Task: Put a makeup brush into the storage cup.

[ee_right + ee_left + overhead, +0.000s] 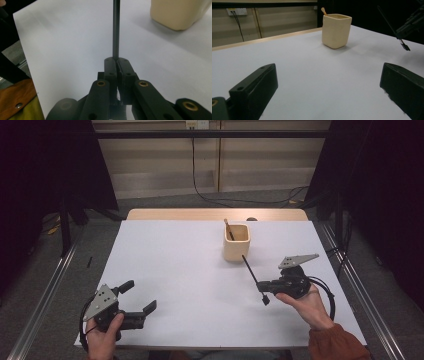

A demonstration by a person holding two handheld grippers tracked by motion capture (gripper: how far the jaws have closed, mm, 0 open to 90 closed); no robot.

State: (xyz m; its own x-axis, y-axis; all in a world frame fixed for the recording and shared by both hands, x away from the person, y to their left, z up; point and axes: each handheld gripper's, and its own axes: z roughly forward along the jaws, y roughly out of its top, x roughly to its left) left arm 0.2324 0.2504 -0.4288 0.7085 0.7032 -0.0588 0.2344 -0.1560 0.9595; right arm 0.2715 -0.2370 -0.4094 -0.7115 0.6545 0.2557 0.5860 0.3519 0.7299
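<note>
High view overhead, facing forward; gripper views low, near tabletop; all share cup (pixel 236 241)

No legible text or labels anywhere

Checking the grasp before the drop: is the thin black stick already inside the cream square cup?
No, the thin black stick is clamped in the right gripper, outside the cream square cup.

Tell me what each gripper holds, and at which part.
Right gripper clamps a thin black stick near its lower end. Left gripper is open, holding nothing.
</note>
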